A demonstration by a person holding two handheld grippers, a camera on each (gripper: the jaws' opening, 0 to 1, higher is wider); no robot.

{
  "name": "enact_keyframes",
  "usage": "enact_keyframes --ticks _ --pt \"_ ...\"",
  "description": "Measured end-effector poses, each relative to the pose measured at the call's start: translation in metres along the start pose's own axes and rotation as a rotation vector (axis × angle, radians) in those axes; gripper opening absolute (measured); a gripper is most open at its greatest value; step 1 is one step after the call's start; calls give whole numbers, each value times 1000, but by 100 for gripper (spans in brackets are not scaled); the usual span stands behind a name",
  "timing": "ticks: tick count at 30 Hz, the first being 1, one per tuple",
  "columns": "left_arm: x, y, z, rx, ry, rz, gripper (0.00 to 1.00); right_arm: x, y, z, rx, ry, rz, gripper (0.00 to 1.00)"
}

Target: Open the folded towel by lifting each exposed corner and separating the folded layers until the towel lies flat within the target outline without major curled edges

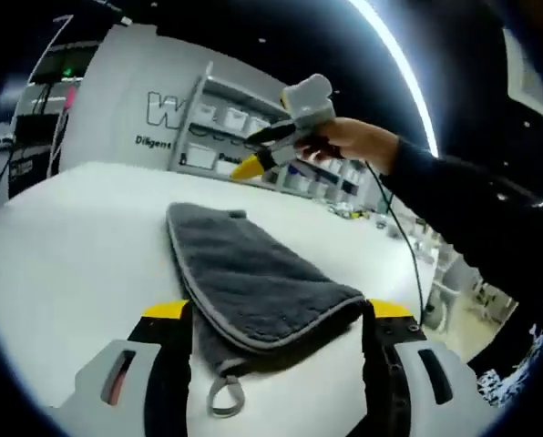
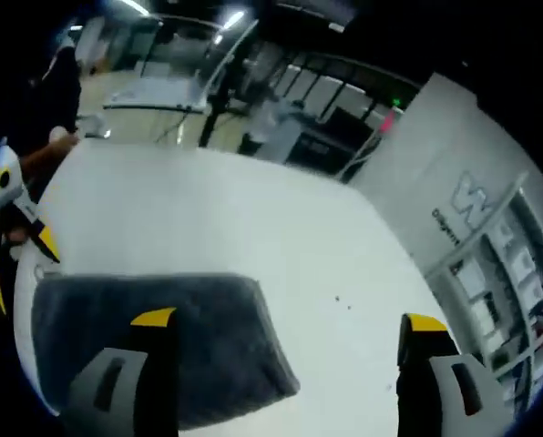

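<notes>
A: So where's the towel [image 1: 253, 282] at? It's seen folded, dark grey with a lighter trim, laid on the white table [image 1: 71, 237], right?

B: Yep. In the left gripper view it's laid just past the left tongs [image 1: 276, 319], whose jaws are spread wide on either side of its near edge, nothing pinched. A small hanging loop [image 1: 224, 393] is seen at that near edge, between the jaws.

A: And the other one?

B: The right tongs [image 1: 253, 162] are held up in the air above the far end of the towel, gripped by a hand [image 1: 358, 141] in a dark sleeve. In the right gripper view the jaws are seen spread well apart, with the towel under the left jaw and nothing clamped.

A: Background?

B: Shelves [image 1: 226, 127] with white bins are seen behind the table.
</notes>
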State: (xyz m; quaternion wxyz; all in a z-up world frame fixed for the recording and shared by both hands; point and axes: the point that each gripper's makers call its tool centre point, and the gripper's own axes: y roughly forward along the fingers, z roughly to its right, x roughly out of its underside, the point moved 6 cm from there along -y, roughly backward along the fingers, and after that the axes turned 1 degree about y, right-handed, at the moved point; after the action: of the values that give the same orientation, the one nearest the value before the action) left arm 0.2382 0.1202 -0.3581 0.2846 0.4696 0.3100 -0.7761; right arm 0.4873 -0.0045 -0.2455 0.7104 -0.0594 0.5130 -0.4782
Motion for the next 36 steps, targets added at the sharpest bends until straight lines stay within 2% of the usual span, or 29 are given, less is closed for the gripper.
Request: enact_keyframes --ticks 2,5,8,13,17,24,27,28,32,36 --pt "1 1 2 18 -29 1 74 -1 1 -1 -5 -2 1 99" --pt "1 1 2 47 -129 6 74 -3 8 5 -11 -5 1 99" --pt "-1 1 -5 48 -184 16 72 -4 18 7 -28 6 -5 98" --pt "4 0 -14 12 -190 -4 66 -7 34 4 -36 28 -26 96" --pt "7 3 -20 3 -215 -9 54 -11 53 -3 -40 27 -48 93" --pt "-1 6 -16 3 -171 -12 44 -11 77 -13 -55 29 -96 88" --pt "-3 8 -16 -30 -72 -17 33 -8 83 -14 -50 91 -120 84" --pt "-4 10 -15 -29 -63 -14 32 -8 85 -16 -46 108 -123 84" --pt "-3 15 -12 -20 -57 -12 29 -10 90 -24 -40 145 -136 84" --pt "1 18 -15 -22 -79 -22 22 -9 102 -36 -37 198 -189 81"
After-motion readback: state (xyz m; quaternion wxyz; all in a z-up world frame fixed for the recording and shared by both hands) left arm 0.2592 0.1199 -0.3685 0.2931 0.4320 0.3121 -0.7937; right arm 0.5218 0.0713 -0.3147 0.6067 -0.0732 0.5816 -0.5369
